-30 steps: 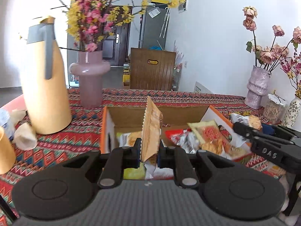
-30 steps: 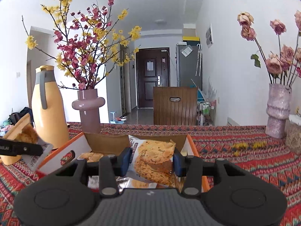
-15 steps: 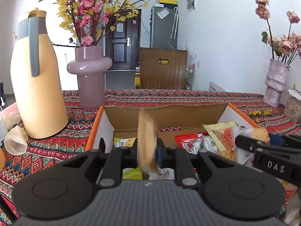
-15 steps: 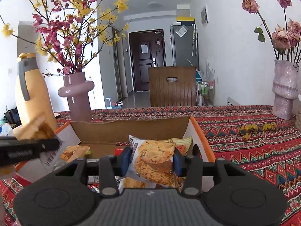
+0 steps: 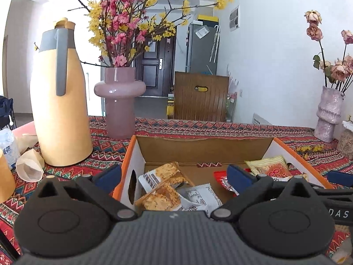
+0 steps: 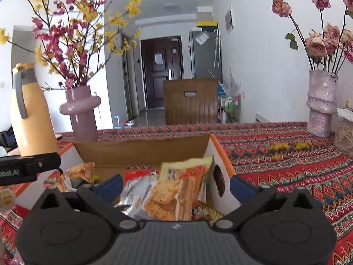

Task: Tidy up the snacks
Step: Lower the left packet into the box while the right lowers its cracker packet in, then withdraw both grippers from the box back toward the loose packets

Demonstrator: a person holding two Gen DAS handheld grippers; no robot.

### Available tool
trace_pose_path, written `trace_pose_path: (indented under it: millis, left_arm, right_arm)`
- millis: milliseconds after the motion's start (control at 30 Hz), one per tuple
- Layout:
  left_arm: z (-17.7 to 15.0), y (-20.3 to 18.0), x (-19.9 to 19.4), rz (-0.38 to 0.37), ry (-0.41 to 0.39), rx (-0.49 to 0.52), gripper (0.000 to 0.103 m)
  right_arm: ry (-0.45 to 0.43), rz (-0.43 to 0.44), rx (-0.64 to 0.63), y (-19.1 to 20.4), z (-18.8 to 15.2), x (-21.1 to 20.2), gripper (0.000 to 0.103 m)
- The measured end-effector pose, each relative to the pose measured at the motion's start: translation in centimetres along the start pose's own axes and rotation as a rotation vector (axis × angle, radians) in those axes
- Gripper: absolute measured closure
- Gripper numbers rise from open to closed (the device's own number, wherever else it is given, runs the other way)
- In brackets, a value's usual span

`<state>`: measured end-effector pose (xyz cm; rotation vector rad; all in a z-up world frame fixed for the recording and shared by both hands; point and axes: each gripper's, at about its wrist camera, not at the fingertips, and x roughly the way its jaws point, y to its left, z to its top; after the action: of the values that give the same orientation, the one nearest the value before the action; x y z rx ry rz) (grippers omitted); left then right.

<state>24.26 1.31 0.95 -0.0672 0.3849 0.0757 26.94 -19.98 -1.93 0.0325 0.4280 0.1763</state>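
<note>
A cardboard box (image 5: 128,154) with an orange rim sits on the patterned cloth and holds several snack packets. My left gripper (image 5: 174,174) hangs over its left half, jaws opening wide. An orange cracker packet (image 5: 164,195) lies loose in the box below and between the fingers, untouched by the pads. My right gripper (image 6: 176,186) is over the box's (image 6: 220,152) right half, jaws also opening wide. A cookie packet (image 6: 169,198) rests loose on the pile beneath it. Each gripper shows at the edge of the other's view: right gripper (image 5: 331,201), left gripper (image 6: 26,167).
A tall yellow jug (image 5: 59,110) and a pink vase of blossoms (image 5: 120,101) stand left of the box. A tipped paper cup (image 5: 28,167) lies by the jug. A lilac vase of dried roses (image 6: 321,106) stands far right. A wooden chair back (image 5: 200,97) rises behind the table.
Both grippers sank toward the box and opened. The upright cracker packet left the left jaws and the cookie packet left the right jaws; both now lie in the box.
</note>
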Motion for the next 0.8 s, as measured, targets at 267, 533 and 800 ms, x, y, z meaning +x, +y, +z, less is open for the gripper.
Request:
trace_pose_path:
  millis: [267,533,800]
  left_arm:
    - [0.1,0.2,-0.7,0.004,-0.013,-0.007,0.0]
    - [1.8,0.1,-3.8,0.027,-0.069,-0.018,0.0]
    - [1.7,0.6,-7.4,-0.05,-0.06,-0.023,0.0]
  right_arm:
    - [-0.018,0.003,0.006,-0.1,0.0,-0.6,0.0]
    - [-0.048,0.004,-0.018,0.2,0.7,-1.8,0.0]
    - [-0.06,0.018,-0.03,0.5,0.8,-4.7,0.0]
